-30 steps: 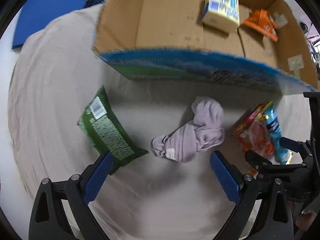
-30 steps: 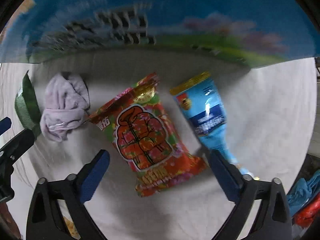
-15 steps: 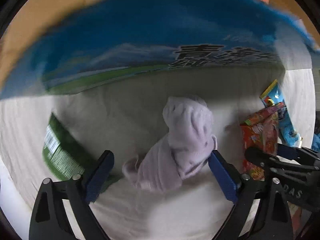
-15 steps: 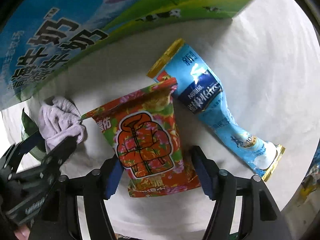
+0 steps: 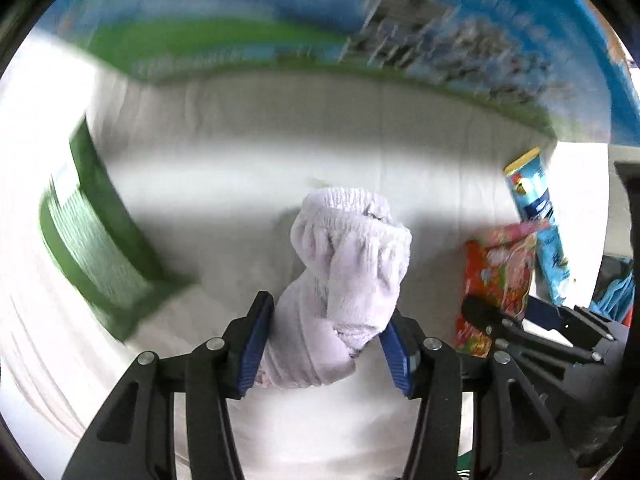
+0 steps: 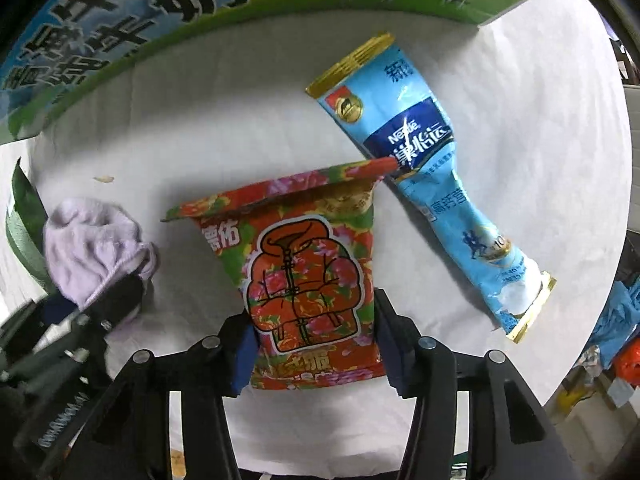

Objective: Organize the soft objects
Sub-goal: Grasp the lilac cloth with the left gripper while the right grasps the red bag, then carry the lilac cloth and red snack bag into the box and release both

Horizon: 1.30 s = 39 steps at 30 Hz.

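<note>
My left gripper [image 5: 326, 340] is shut on a balled pale lilac sock [image 5: 348, 268] that rests on the white cloth. The sock also shows at the left of the right wrist view [image 6: 94, 248], with the left gripper's black fingers [image 6: 116, 300] on it. My right gripper [image 6: 314, 344] is shut on a red floral snack packet [image 6: 304, 272], its blue pads pressing both sides. That packet also shows in the left wrist view [image 5: 500, 268].
A cardboard box with a blue and green printed side [image 6: 160, 20] stands just behind the objects and fills the top of the left wrist view [image 5: 320, 20]. A light blue Nestle pouch [image 6: 432, 172] lies right of the red packet. A green packet [image 5: 92, 248] lies left of the sock.
Both grippers moved forward and closed: the left onto the lilac sock, the right onto the red snack packet. The box wall now looms closer.
</note>
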Available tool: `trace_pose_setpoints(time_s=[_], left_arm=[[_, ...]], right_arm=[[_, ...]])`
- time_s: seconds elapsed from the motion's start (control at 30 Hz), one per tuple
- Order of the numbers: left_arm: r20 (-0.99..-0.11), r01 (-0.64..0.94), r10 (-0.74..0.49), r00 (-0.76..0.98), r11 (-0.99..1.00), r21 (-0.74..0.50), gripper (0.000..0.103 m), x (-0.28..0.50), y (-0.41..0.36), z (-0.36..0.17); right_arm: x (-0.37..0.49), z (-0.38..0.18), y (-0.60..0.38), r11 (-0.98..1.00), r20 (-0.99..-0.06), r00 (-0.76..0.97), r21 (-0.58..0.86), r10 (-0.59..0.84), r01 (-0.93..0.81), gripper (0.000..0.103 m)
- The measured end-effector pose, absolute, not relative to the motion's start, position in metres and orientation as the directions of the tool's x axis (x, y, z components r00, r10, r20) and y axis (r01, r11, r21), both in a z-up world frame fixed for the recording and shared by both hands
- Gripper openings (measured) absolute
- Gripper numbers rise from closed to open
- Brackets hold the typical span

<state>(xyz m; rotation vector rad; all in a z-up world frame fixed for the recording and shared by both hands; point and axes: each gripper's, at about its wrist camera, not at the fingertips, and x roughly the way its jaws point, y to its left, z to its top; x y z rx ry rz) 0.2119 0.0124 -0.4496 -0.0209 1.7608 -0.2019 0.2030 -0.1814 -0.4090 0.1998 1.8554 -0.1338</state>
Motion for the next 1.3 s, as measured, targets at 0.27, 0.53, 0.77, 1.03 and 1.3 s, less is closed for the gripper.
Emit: trace_pose_setpoints(time_s=[0.27, 0.53, 0.77, 1.03, 1.3], left_arm=[[-0.981, 0.087, -0.108, -0.162, 0.989, -0.123, 0.045, 0.200, 0.007, -0.450], [-0.990, 0.089, -0.138, -0.017, 0.986, -0.138, 0.044, 0.196, 0.009, -0.362], [-0.973, 0.121, -0.182, 0.144, 0.979, -0.165, 0.044, 0.190, 0.006, -0.269], [-0.940, 0.125, -0.242, 0.241, 0.968, -0.217, 0.044, 0.208, 0.005, -0.212], [-0.937, 0.142, -0.244, 0.249, 0.966, -0.214, 0.044, 0.279, -0.004, -0.211]], right_arm=[[0.200, -0.402, -0.146, 0.987, -0.966, -0.257, -0.005, 0.036, 0.159, 0.049], [0.184, -0.326, -0.153, 0.987, -0.984, -0.135, 0.098, 0.115, 0.128, 0.048], [0.184, -0.237, -0.159, 0.982, -0.989, 0.011, 0.148, 0.148, 0.114, 0.048], [0.208, -0.180, -0.206, 0.962, -0.970, 0.120, 0.230, 0.213, 0.146, 0.048], [0.271, -0.171, -0.226, 0.965, -0.974, 0.153, 0.191, 0.165, 0.177, 0.048]])
